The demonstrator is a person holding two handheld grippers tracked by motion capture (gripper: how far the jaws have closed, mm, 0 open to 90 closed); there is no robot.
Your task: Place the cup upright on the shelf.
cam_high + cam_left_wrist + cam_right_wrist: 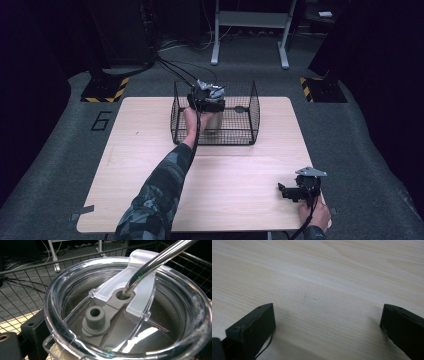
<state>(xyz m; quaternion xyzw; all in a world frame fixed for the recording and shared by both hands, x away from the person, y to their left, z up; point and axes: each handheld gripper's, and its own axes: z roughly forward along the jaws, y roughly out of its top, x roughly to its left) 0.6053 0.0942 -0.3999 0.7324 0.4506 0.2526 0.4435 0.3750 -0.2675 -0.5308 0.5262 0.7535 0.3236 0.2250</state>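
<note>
Tumbler (214, 120) stands upright inside the wire basket (252, 112), at the far middle of the tabletop (150, 150). Clear lid (125, 315) on top, metal straw (155, 262) passing through its grey slider hole. Left gripper (206, 102) sits right at the tumbler's top, the lid rim just before its camera; one dark finger (32, 332) shows beside the cup's left wall. Cannot tell whether the fingers pinch it. Right gripper (292, 192) rests low over the tabletop's near right corner, well apart from the basket, fingers (254, 327) spread wide, holding nothing.
</note>
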